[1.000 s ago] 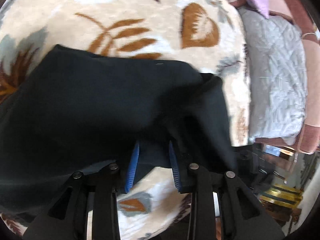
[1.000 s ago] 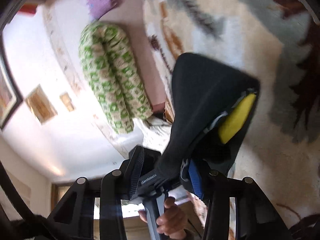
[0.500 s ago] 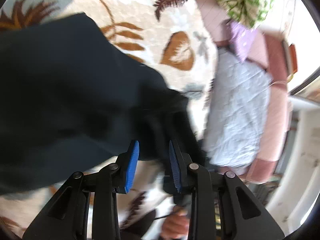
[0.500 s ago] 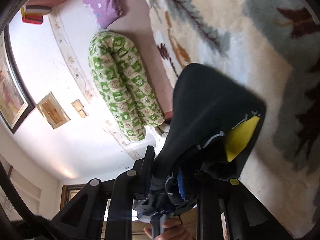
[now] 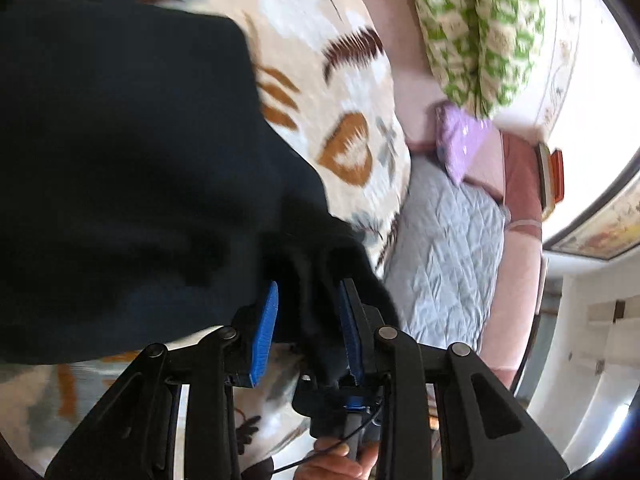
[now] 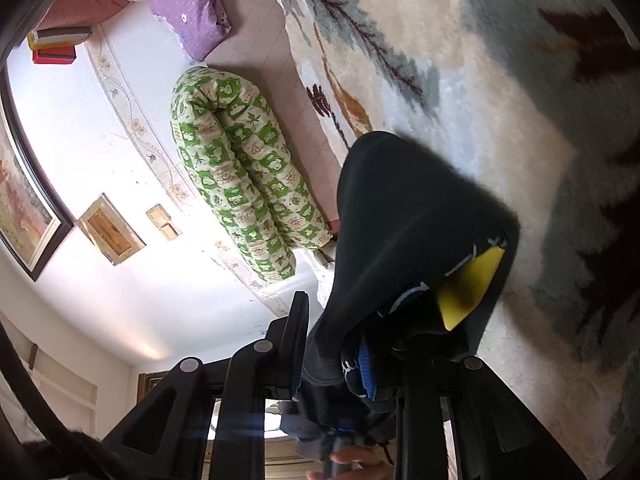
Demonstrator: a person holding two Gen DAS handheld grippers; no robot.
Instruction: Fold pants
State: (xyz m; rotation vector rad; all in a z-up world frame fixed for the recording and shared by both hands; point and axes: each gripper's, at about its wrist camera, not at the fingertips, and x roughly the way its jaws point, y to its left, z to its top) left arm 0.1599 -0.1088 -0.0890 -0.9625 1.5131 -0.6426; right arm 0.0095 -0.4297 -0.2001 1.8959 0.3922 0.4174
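My left claw [image 5: 308,328] pinches a bunched edge of the black pants [image 5: 120,152], whose bulk spreads ahead and to my left over the patterned blanket [image 5: 352,80]. My right claw [image 6: 332,344] grips another gathered edge, cloth rising ahead. Only the right view shows the yellow lining [image 6: 472,288]; only the left shows the spread.

Left hand-held gripper [image 5: 308,326] and right hand-held gripper [image 6: 334,354] both clamped.

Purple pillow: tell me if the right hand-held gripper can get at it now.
Probably not: the right hand-held gripper is full of black pants, and the purple pillow lies far off.
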